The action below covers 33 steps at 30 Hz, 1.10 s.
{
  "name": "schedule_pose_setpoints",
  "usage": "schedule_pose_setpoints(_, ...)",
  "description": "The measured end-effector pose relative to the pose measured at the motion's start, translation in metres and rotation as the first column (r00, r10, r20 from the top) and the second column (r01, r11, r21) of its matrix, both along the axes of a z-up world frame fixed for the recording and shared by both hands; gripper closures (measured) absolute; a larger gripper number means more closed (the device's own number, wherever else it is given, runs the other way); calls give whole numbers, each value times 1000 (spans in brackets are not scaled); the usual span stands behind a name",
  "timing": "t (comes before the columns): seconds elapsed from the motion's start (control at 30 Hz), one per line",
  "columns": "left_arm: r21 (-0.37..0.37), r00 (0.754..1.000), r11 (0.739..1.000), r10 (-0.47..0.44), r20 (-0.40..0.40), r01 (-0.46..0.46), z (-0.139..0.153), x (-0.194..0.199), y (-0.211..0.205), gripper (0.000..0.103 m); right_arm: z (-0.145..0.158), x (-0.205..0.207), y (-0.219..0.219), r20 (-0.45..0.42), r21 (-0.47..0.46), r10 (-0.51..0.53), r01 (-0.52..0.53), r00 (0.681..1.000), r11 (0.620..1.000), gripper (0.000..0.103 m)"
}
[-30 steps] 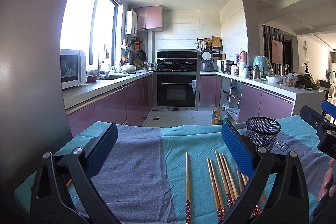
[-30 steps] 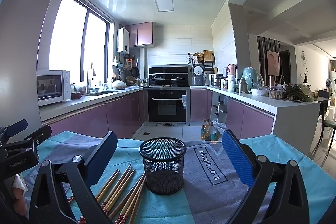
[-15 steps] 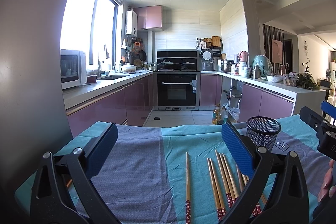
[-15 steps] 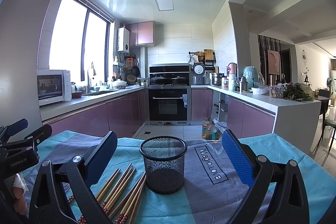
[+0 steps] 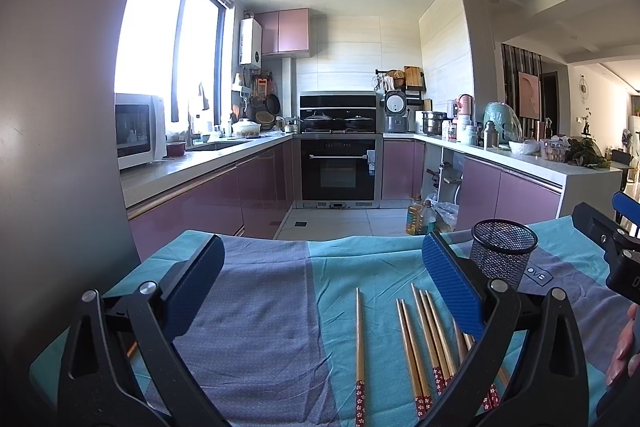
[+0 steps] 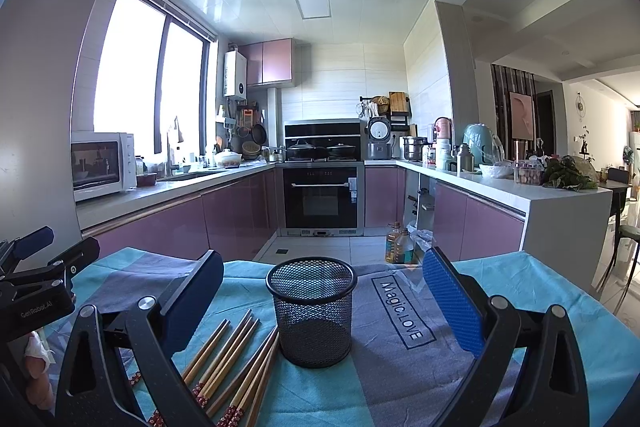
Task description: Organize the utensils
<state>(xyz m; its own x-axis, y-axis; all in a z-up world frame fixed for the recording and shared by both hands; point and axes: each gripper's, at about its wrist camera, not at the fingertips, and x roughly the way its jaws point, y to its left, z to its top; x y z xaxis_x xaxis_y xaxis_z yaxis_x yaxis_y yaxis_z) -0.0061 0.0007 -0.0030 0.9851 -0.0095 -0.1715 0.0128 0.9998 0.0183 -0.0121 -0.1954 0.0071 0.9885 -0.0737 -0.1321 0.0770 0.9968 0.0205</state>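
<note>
Several wooden chopsticks [image 5: 424, 339] with red patterned ends lie on the teal and grey tablecloth [image 5: 260, 327], fanned out; they also show in the right wrist view [image 6: 232, 359]. A black mesh cup [image 6: 312, 311] stands upright and empty just right of them, also seen in the left wrist view [image 5: 502, 253]. My left gripper [image 5: 320, 291] is open and empty, hovering above the cloth with the chopsticks between and under its right finger. My right gripper [image 6: 320, 303] is open and empty, with the cup between its fingers further ahead.
The table's far edge drops to the kitchen floor, where oil bottles [image 6: 400, 247] stand. Purple counters run left and right with an oven [image 6: 322, 199] at the back. The left gripper's body [image 6: 36, 287] sits at the left of the right wrist view.
</note>
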Motion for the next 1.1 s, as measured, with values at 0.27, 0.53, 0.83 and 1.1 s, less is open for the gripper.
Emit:
schedule_pose_setpoints(0.27, 3, 1000, 1000, -1, -3, 1, 0, 0, 1, 6, -3, 1, -2, -14, 8, 9, -9, 1000, 1000, 7)
schedule_pose_setpoints(0.53, 8, 1000, 1000, 0, -13, 0, -3, 1, 3, 6, -3, 3, -5, -34, 18, 18, -18, 999, 1000, 7)
schedule_pose_setpoints(0.83, 43, 995, 999, -24, -95, 28, -8, 16, 1, 6, -28, 34, -7, -271, 37, 109, -103, 956, 994, 7)
schedule_pose_setpoints(1.1, 126, 945, 984, -84, -317, 129, -33, 56, -7, 6, -69, 72, -5, -540, 86, 178, -156, 822, 984, 12)
